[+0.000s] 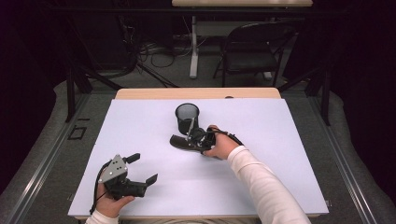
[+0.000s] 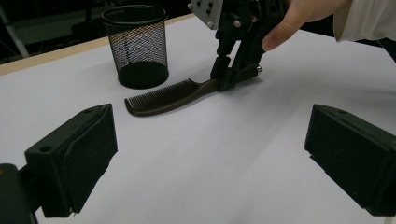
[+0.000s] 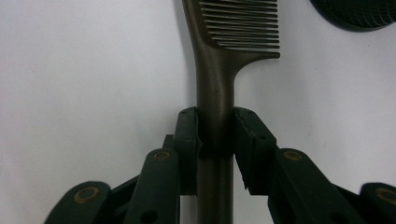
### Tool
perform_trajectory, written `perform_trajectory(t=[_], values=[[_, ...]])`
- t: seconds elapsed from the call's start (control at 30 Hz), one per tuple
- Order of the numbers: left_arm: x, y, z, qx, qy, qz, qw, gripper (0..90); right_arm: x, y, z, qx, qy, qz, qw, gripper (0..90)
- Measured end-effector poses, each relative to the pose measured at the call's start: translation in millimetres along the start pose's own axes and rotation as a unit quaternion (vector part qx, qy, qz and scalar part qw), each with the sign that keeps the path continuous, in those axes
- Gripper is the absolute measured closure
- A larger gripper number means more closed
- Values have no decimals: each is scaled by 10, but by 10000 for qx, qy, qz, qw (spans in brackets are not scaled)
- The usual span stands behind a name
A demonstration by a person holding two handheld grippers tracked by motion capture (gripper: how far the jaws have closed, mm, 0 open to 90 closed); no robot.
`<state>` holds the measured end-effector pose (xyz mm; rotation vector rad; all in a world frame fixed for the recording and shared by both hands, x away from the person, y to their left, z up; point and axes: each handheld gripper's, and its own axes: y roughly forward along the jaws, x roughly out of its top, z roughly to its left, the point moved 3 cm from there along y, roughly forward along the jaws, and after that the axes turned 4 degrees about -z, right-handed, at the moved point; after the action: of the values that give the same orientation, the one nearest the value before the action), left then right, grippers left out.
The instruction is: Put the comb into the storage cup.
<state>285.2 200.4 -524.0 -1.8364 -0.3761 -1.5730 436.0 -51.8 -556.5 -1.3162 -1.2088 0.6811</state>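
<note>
The right tool is clamped on the handle of a dark brown comb, its two black jaws pressing the handle from either side, as the right gripper view shows close up with the comb running straight up from between them. The comb lies flat on the white worktop, teeth end pointing away from the right tool and toward the black mesh cup, which stands upright just beside it (near, but whether the two touch I cannot tell). In the left gripper view the right tool comes down steeply onto the handle end, with a person's thumb resting on its body. In the high view the comb sits a little in front of the cup, near the middle of the worktop.

The left tool has its jaws spread wide apart with nothing between them, and it sits low at the near left part of the worktop, well apart from the comb, held in the person's left hand
</note>
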Motion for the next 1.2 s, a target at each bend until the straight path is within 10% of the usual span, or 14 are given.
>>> perform_trajectory(t=[1.2], values=[[-4, 1, 6, 33, 0, 4, 10000, 24, -1, 4, 25, -87, -194, -11, 9998, 729]])
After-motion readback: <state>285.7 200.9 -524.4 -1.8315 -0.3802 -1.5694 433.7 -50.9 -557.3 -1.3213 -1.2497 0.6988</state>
